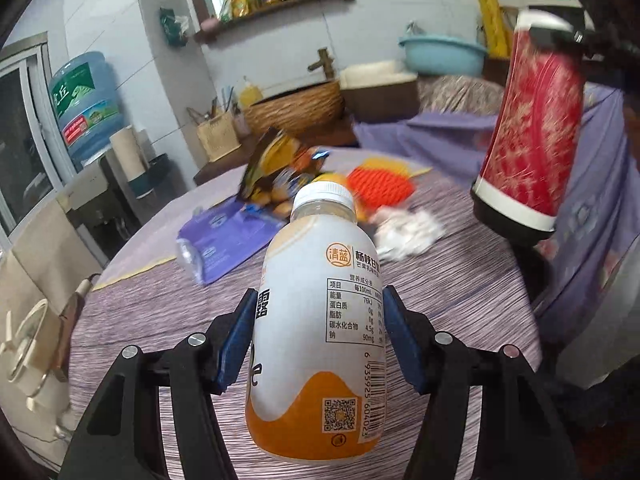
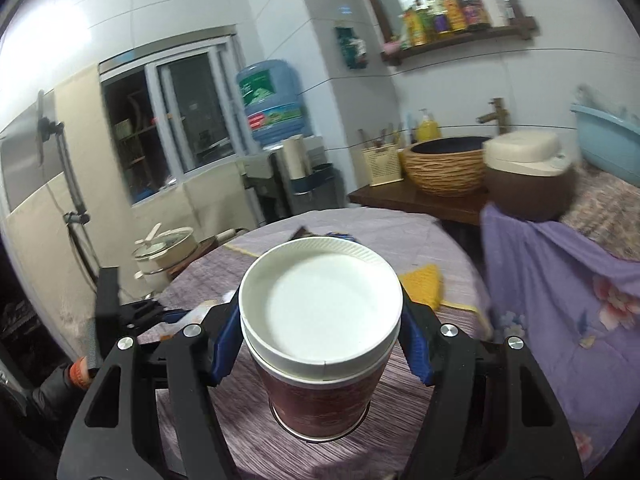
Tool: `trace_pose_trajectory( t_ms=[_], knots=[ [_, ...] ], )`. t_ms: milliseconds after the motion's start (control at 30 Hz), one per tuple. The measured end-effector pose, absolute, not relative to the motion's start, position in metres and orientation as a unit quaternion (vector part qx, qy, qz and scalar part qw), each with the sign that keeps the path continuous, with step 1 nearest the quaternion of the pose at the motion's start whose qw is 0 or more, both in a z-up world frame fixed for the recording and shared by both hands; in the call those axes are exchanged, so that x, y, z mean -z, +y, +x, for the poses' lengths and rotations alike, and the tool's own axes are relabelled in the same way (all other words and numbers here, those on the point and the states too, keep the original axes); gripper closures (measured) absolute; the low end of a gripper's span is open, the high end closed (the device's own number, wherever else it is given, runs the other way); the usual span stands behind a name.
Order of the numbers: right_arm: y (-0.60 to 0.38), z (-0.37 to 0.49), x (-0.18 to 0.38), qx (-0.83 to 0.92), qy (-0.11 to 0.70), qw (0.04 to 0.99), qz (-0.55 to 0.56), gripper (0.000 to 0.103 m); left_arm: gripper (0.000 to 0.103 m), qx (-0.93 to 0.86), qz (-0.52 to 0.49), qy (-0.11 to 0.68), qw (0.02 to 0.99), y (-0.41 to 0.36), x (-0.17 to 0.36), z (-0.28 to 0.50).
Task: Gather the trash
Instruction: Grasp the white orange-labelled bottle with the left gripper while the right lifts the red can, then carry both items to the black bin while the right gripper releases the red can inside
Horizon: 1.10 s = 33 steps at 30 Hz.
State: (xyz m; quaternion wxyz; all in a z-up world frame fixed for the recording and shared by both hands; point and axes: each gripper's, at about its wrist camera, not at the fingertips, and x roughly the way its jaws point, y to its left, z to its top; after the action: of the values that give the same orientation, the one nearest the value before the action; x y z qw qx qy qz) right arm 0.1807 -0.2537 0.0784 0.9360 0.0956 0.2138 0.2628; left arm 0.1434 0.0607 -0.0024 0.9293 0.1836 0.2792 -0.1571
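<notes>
The left gripper (image 1: 318, 344) has its fingers (image 1: 236, 340) clamped on a white-and-orange drink bottle (image 1: 320, 320), long axis pointing forward along them, cap away, over the desk (image 1: 460, 300); the right gripper (image 2: 320, 340) pinches a red paper cup (image 2: 320, 360) below its rim; both hands look loaded, so the wrappers (image 1: 276, 168) and crumpled tissue (image 1: 408, 228) lying ahead likely wait until a bin, unseen here, is reached.
</notes>
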Motion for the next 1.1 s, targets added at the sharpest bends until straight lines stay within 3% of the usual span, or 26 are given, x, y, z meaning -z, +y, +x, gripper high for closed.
trace_pose_trajectory(
  t_ms=[167,433,800,1100],
  knots=[
    [-0.331,0.180,-0.051,-0.143,0.240,0.951,0.129,0.036,0.041,0.227,0.163,0.257,0.925,0.007,-0.001,0.135],
    [-0.378,0.219,0.062,-0.043,0.325,0.933,0.150,0.036,0.041,0.317,0.163,0.240,0.903,-0.092,0.008,0.133],
    [-0.324,0.273,0.214,-0.038,0.462,0.882,0.088,0.036,0.041,0.326,0.144,0.284,0.890,-0.139,0.046,0.151],
    [-0.315,0.285,0.253,-0.039,0.495,0.862,0.099,0.036,0.041,0.320,0.149,0.310,0.883,-0.154,0.065,0.168]
  ],
)
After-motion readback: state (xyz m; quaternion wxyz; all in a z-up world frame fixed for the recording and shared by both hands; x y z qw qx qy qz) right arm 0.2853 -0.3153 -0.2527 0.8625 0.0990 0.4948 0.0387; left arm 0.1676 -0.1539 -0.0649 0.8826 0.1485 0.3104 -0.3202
